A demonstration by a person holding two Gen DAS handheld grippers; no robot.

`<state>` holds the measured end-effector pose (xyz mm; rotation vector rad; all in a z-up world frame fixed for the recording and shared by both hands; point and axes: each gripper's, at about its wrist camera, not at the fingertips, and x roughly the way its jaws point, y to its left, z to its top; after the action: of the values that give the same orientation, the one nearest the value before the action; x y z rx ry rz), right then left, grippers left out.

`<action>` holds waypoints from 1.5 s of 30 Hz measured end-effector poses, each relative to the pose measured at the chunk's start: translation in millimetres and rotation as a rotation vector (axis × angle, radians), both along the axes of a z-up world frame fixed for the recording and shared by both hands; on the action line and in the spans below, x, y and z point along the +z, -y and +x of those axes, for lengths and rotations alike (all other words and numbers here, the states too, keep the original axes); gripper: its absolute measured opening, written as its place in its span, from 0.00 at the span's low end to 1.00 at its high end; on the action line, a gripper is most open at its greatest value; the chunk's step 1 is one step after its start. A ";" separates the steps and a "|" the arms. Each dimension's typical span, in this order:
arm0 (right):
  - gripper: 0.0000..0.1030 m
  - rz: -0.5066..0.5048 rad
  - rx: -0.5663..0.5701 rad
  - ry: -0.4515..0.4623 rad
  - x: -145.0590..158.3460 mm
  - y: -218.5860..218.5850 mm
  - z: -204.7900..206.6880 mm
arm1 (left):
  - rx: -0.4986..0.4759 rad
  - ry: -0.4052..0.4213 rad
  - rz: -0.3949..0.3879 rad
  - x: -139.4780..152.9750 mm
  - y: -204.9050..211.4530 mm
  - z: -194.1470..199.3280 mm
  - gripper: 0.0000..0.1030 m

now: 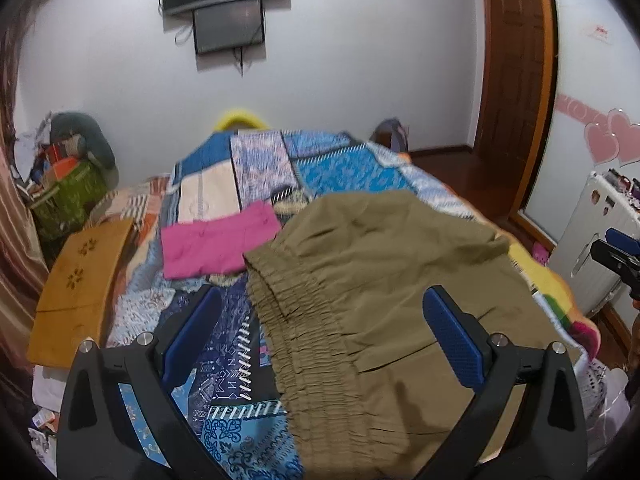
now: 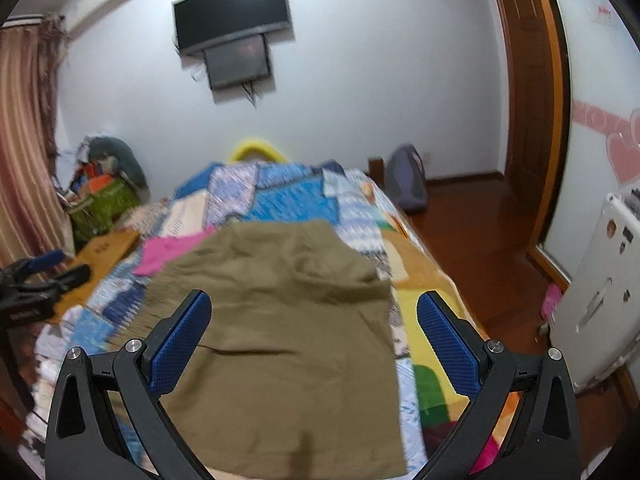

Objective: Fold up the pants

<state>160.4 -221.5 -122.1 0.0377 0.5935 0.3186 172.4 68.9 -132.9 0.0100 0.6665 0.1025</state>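
Note:
Olive-brown pants (image 1: 380, 280) with a gathered elastic waistband (image 1: 304, 328) lie spread on the patchwork bedspread (image 1: 256, 168). My left gripper (image 1: 320, 320) is open above the waistband, holding nothing. My right gripper (image 2: 314, 332) is open above the pants (image 2: 288, 320), holding nothing. The right gripper also shows at the right edge of the left wrist view (image 1: 616, 256); the left gripper shows at the left edge of the right wrist view (image 2: 40, 284).
A folded pink garment (image 1: 216, 244) lies on the bed beyond the waistband. An orange board (image 1: 76, 292) lies at the bed's left side, a green basket (image 1: 68, 200) beyond. A white cabinet (image 2: 600, 312) stands right. Wooden floor (image 2: 480, 232) runs along the bed's right side.

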 end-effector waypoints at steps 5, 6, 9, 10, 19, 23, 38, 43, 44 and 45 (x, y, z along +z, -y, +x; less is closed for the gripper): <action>0.86 -0.061 -0.005 -0.093 -28.1 14.5 28.7 | -0.011 -0.123 -0.022 -31.2 -22.3 27.9 0.84; 0.84 -0.068 0.003 -0.116 -34.7 17.1 35.5 | -0.012 -0.140 -0.023 -36.9 -25.2 31.3 0.84; 0.76 -0.064 0.022 -0.177 -50.7 22.5 50.9 | -0.013 -0.202 -0.043 -57.3 -33.8 44.9 0.80; 0.72 -0.064 0.025 -0.195 -56.3 24.0 56.0 | -0.017 -0.221 -0.054 -62.8 -35.6 48.2 0.77; 0.52 -0.063 0.108 -0.351 -96.4 24.5 104.3 | -0.071 -0.384 -0.237 -105.0 -43.8 76.8 0.71; 0.31 -0.046 0.139 -0.419 -113.3 22.2 107.1 | -0.084 -0.383 -0.222 -109.2 -41.1 79.7 0.69; 0.07 -0.107 0.154 -0.392 -111.4 28.4 61.2 | -0.116 -0.369 -0.149 -106.3 -48.0 65.3 0.56; 0.09 -0.084 0.147 -0.431 -103.4 27.9 74.7 | -0.119 -0.380 -0.151 -91.7 -45.6 66.2 0.55; 0.09 -0.084 0.148 -0.433 -99.7 27.7 76.5 | -0.123 -0.367 -0.141 -85.1 -44.3 66.1 0.56; 0.10 -0.082 0.147 -0.422 -94.5 27.9 78.7 | -0.121 -0.355 -0.130 -80.1 -43.8 66.8 0.56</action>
<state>239.0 -249.4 -216.6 -0.0187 1.0304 0.4326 239.1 112.7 -213.0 -0.0579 1.0242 -0.0619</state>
